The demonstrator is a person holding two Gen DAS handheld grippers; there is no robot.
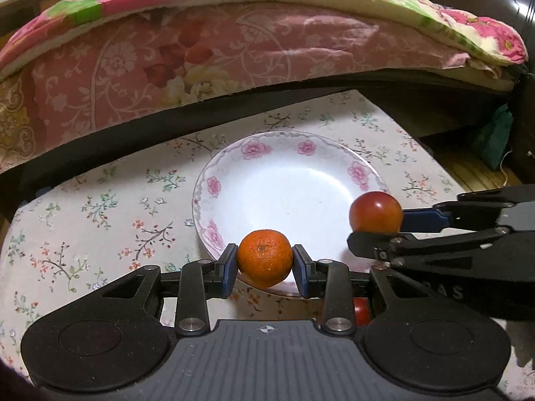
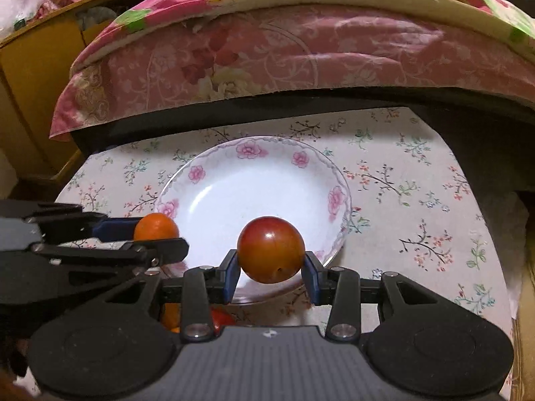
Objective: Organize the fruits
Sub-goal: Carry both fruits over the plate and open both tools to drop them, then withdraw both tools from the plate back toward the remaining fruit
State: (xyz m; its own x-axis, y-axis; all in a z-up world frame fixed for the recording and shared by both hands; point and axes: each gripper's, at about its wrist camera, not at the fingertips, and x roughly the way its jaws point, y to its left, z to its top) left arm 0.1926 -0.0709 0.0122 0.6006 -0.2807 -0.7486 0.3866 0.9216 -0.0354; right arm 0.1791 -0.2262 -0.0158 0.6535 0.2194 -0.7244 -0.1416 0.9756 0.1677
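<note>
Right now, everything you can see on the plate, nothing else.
The plate is a round, shallow, white dish that looks like glazed ceramic, with pink roses and a thin grey scroll line around its rim. Its glossy centre is bare and shows light glare. It lies flat and upright on the flowered tablecloth, just in front of the bed. Nothing seen rests in it. The held orange and red fruit overlap its near rim in both views; whether they touch it cannot be told.

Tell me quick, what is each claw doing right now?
Left gripper: closed on the orange, held near the plate.
Right gripper: closed on the red tomato, also by the plate.
</note>
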